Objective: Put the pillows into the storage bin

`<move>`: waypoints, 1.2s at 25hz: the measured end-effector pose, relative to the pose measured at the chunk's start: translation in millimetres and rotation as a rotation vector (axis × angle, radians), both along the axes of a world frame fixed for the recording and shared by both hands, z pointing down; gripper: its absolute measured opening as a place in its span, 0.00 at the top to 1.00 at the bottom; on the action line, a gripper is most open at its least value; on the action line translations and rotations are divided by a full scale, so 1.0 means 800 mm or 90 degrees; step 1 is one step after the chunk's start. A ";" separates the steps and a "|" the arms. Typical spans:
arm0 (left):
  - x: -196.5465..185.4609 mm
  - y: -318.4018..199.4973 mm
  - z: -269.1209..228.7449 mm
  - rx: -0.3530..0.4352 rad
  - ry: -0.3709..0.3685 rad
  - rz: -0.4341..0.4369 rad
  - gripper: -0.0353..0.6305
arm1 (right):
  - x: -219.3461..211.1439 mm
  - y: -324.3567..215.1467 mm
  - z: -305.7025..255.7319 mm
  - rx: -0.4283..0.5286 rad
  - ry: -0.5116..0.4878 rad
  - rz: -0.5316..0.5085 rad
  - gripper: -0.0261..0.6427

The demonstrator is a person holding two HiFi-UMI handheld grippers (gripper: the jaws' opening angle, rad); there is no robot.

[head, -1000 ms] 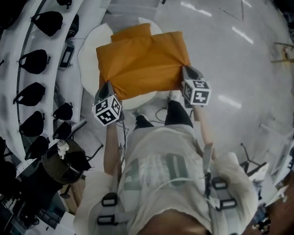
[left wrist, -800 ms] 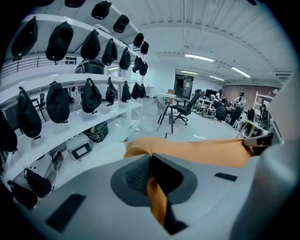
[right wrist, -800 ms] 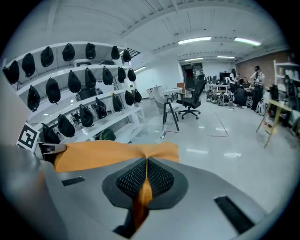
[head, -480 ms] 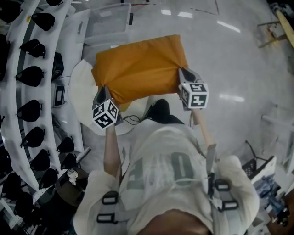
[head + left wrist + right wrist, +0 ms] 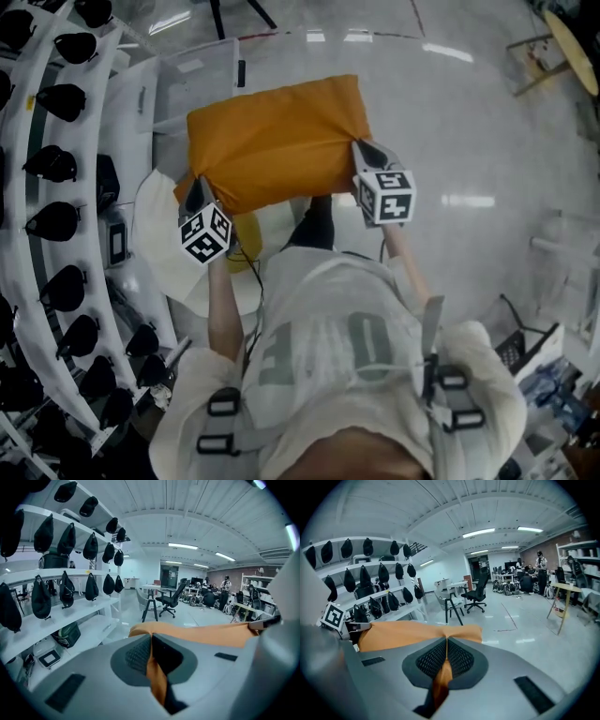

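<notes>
Left gripper (image 5: pixel 196 190) and right gripper (image 5: pixel 362 153), jaws clamping the orange pillow (image 5: pixel 277 141), are carrying it off the round bench (image 5: pixel 155 220) toward the storage bin (image 5: pixel 187 84).

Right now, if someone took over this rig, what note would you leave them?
Left hand-held gripper: shut on the orange pillow, near left corner.
Right hand-held gripper: shut on its near right corner.
The pillow hangs in the air between them. The clear storage bin shows past its far left corner.
Done: pillow picked up.
Left: carry it over the bin, lower it in, release.
</notes>
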State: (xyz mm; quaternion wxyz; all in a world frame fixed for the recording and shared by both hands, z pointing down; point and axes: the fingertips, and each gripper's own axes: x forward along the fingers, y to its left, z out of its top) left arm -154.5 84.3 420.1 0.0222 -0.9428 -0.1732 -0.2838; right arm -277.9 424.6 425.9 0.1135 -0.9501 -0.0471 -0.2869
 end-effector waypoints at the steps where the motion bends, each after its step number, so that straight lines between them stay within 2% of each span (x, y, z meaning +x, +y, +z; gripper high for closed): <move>1: 0.021 0.008 0.003 0.000 -0.001 -0.006 0.93 | 0.024 0.008 0.001 0.003 -0.004 -0.008 0.95; 8: 0.183 0.021 0.013 0.001 -0.008 -0.090 0.93 | 0.224 0.032 -0.001 0.010 -0.027 -0.090 0.95; 12: 0.263 0.027 -0.008 0.018 0.011 -0.124 0.93 | 0.319 0.042 -0.014 0.019 -0.031 -0.143 0.95; 18: 0.355 0.003 -0.034 0.065 0.053 -0.181 0.93 | 0.420 0.020 -0.014 0.031 -0.030 -0.256 0.95; 24: 0.459 -0.017 -0.044 0.117 0.088 -0.267 0.93 | 0.520 -0.010 -0.002 0.011 -0.020 -0.398 0.95; 30: 0.580 -0.027 -0.038 0.199 0.085 -0.272 0.93 | 0.620 -0.030 0.028 0.040 -0.055 -0.482 0.95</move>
